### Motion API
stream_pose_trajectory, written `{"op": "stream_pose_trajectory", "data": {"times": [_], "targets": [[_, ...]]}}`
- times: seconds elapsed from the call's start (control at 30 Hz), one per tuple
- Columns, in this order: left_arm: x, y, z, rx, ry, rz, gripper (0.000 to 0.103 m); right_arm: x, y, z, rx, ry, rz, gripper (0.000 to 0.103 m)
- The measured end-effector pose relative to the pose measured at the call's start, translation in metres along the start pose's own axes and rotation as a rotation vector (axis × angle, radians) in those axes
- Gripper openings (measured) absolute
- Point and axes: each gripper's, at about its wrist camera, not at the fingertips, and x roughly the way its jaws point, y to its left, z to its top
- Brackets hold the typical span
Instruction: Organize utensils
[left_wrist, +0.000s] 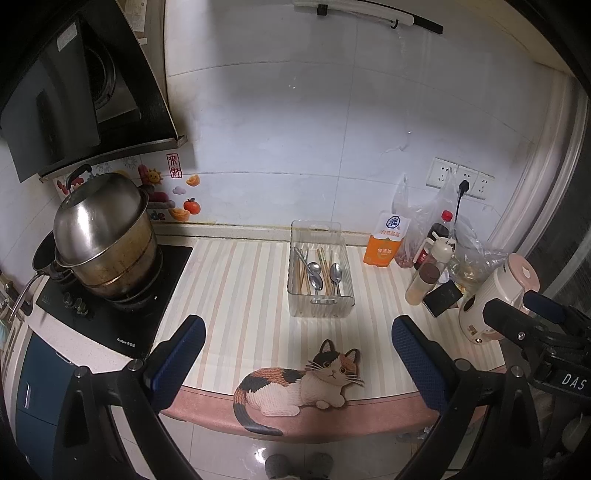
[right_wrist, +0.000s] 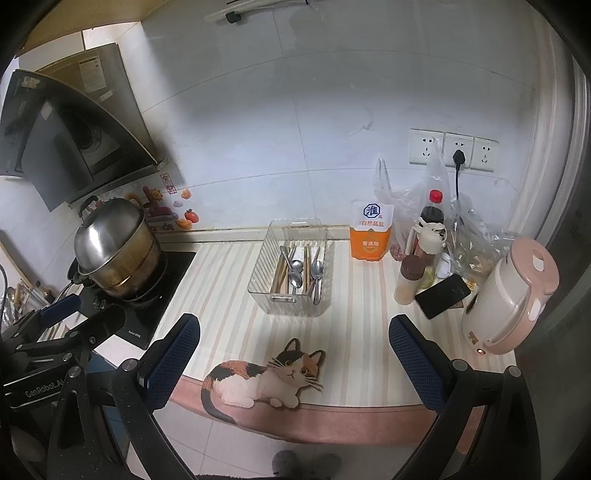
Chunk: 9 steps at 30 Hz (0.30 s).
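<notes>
A clear plastic bin (left_wrist: 320, 306) (right_wrist: 263, 295) stands on the striped counter mat, near the back wall. Inside lie metal spoons (left_wrist: 335, 274) (right_wrist: 296, 277), wooden chopsticks (left_wrist: 305, 281) (right_wrist: 280, 275) and other metal utensils, all mixed. My left gripper (left_wrist: 297, 354) hangs open over the counter's front edge, well short of the bin, nothing between its fingers. My right gripper (right_wrist: 294, 354) is likewise open and empty, at the same distance. Each gripper shows at the edge of the other's view: the right gripper (left_wrist: 535, 314), the left gripper (right_wrist: 62, 317).
A stacked steel pot (left_wrist: 105, 236) (right_wrist: 118, 247) sits on the black stove (left_wrist: 122, 295) at left. Right of the bin stand an orange salt bag (left_wrist: 386, 240) (right_wrist: 370, 230), bottles, plastic bags, a phone (right_wrist: 441, 295) and a pink kettle (right_wrist: 513, 295). A cat-shaped mat (left_wrist: 303, 384) lies at the front edge.
</notes>
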Motion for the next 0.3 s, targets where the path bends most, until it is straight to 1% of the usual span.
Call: {"op": "stream_pose_trajectory", "data": {"times": [0.3], "targets": [[-0.0027, 0.0005, 0.0036, 0.001, 0.003, -0.02, 0.103, -0.0028, -0.0011, -0.0015, -0.002, -0.001, -0.004, 0.103]]}}
